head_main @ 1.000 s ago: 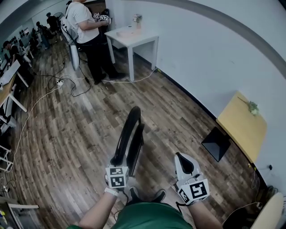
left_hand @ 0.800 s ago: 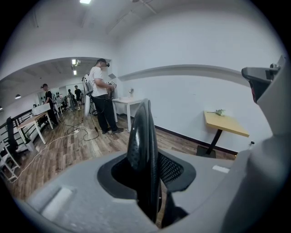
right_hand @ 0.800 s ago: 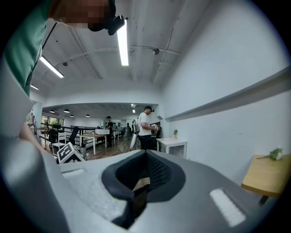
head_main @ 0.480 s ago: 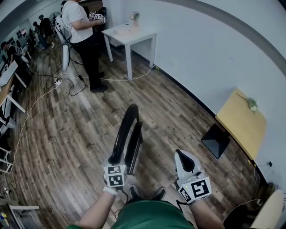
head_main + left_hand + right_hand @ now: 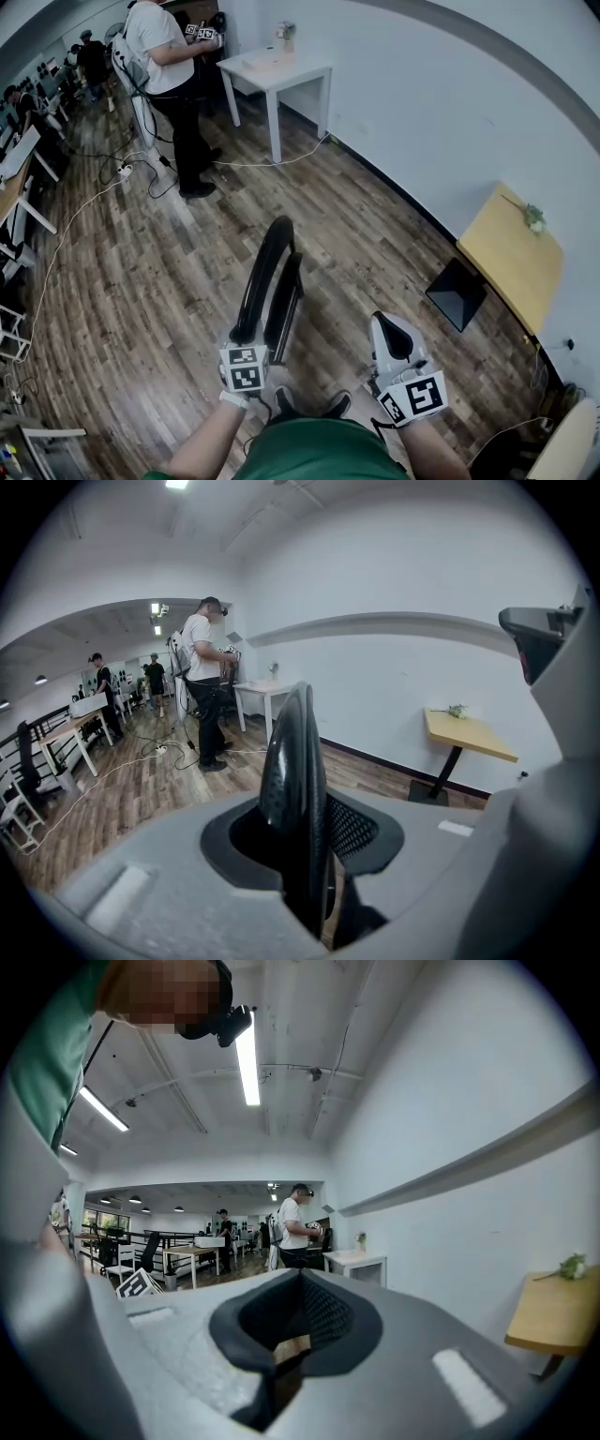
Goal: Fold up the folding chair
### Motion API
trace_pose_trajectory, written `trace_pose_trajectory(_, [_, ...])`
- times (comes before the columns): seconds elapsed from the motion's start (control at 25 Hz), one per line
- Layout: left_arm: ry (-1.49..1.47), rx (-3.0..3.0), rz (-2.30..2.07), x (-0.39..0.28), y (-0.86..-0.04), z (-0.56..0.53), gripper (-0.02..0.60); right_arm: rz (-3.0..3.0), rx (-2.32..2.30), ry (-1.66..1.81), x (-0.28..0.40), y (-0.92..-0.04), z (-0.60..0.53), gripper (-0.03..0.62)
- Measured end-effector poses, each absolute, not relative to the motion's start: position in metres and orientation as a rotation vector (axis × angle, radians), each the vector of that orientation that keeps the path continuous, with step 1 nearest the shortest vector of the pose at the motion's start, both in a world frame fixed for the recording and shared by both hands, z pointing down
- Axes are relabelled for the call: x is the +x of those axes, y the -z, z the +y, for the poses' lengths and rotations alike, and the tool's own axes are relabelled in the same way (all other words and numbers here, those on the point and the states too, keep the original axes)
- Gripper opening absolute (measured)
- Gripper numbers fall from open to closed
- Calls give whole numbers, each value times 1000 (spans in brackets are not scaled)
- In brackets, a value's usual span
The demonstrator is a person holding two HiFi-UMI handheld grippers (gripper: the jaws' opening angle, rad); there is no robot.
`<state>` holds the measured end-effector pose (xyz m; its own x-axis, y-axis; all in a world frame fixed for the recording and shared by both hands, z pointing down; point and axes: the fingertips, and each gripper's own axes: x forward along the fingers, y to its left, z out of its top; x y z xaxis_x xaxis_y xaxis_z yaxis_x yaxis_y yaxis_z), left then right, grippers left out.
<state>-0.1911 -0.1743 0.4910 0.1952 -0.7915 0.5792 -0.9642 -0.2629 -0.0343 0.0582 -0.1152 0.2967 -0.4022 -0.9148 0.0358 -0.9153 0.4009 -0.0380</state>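
The black folding chair (image 5: pixel 268 277) stands folded flat and upright on the wooden floor in front of me, seen edge-on from above. My left gripper (image 5: pixel 249 335) is shut on its near top edge. In the left gripper view the chair's thin black edge (image 5: pixel 294 780) rises between the jaws of the left gripper (image 5: pixel 302 860), which press on it from both sides. My right gripper (image 5: pixel 389 330) hangs free to the right of the chair, apart from it. In the right gripper view the right gripper (image 5: pixel 295 1335) is shut with nothing between its jaws.
A white table (image 5: pixel 281 71) stands at the far wall, with a person (image 5: pixel 165 58) holding grippers beside it. A yellow side table (image 5: pixel 511 255) with a black base (image 5: pixel 457 296) stands at the right wall. Cables (image 5: pixel 122 174) lie on the floor at the far left, near desks.
The person at the white table has shifted a little to the left. Both my grippers and the chair keep their places.
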Motion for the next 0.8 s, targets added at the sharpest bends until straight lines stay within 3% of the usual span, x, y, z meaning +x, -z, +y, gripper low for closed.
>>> trace_pose_trajectory(0.8, [-753,2127,-1635,-186,-500,-172,117,-2603,1718,-120,64,-304,-121,3])
